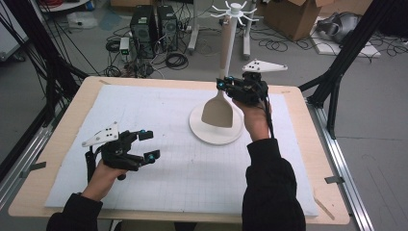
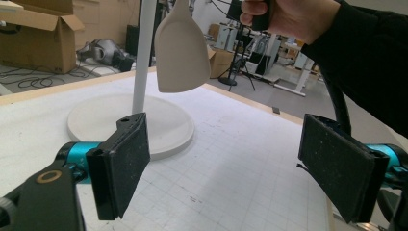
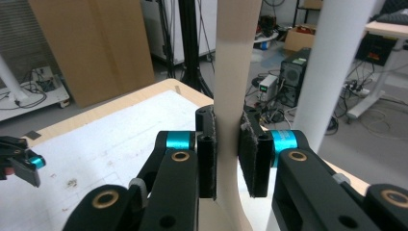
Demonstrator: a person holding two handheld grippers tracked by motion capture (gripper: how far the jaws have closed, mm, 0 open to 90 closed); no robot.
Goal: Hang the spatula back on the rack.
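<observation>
Item 1, stand [image 1: 216, 126]: white, a round flat base with an upright white pole [image 1: 228, 45] topped by a ring of hooks [image 1: 234, 10]. It sits on the white gridded mat [image 1: 159, 159], right of the mat's centre and toward the far edge. All places below are given relative to this stand.

Item 2, spatula [image 1: 217, 111]: beige, broad flat blade, long handle. It hangs blade-down over the stand's base, just in front of the pole; whether the blade's lower edge touches the base cannot be told. In the left gripper view the blade [image 2: 182, 53] shows beside the pole, above the base. In the right gripper view the handle [image 3: 234, 72] runs upright between the jaws, with the pole just to its right.

Item 3, right gripper [image 1: 226, 85]: held by the right hand [image 1: 255, 120], just right of the pole, above the base's near-right rim. Jaws closed on the spatula's handle, both pads pressed against it.

Item 4, left gripper [image 1: 147, 145]: held by the left hand [image 1: 103, 178], well apart from the stand, to its left and nearer the person, low over the mat. Jaws wide apart, nothing between them; they point toward the stand.

Item 5, table [image 1: 62, 144]: light wood, bearing the mat and stand.
</observation>
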